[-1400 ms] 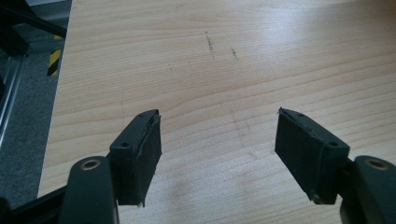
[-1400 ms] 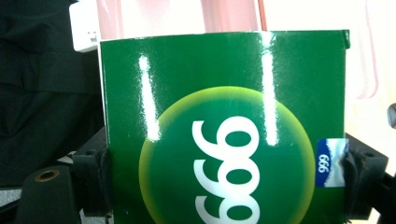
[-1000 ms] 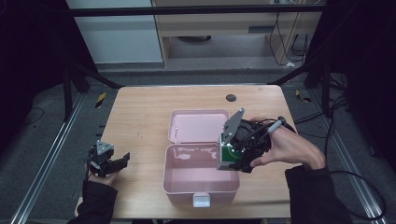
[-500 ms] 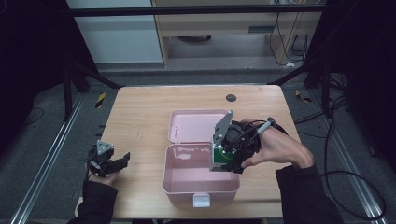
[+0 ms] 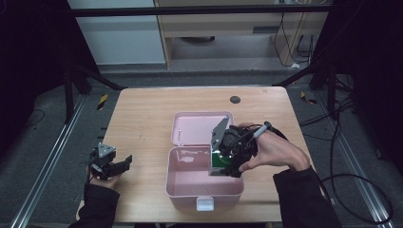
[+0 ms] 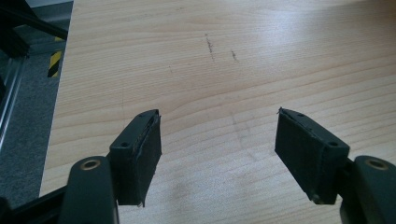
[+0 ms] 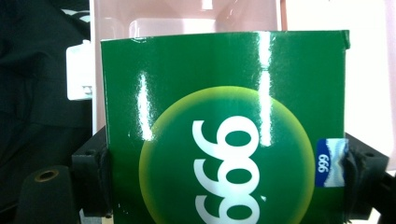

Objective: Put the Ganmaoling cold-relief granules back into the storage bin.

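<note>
An open pink box [image 5: 190, 183] stands near the front middle of the table, its lid [image 5: 197, 127] lying back flat behind it. My right gripper [image 5: 222, 161] hangs over the box's right side, shut on a glossy green carton [image 5: 219, 160]. In the right gripper view the green carton [image 7: 224, 135], printed with a yellow-green disc and white "999", sits clamped between both jaws, with the pink box [image 7: 187, 14] beyond it. My left gripper [image 5: 121, 164] rests open at the table's front left edge. In the left gripper view its pads [image 6: 144, 149] stand wide apart over bare wood.
The wooden table [image 5: 142, 118] has a small dark round hole [image 5: 235, 99] near its far edge. A white latch [image 5: 205, 204] sticks out from the box's front wall. Metal frame rails and cables lie on the floor around the table.
My right gripper has carried the green carton leftward and down, from the box's right rim to over its inside. The left gripper has stayed put.
</note>
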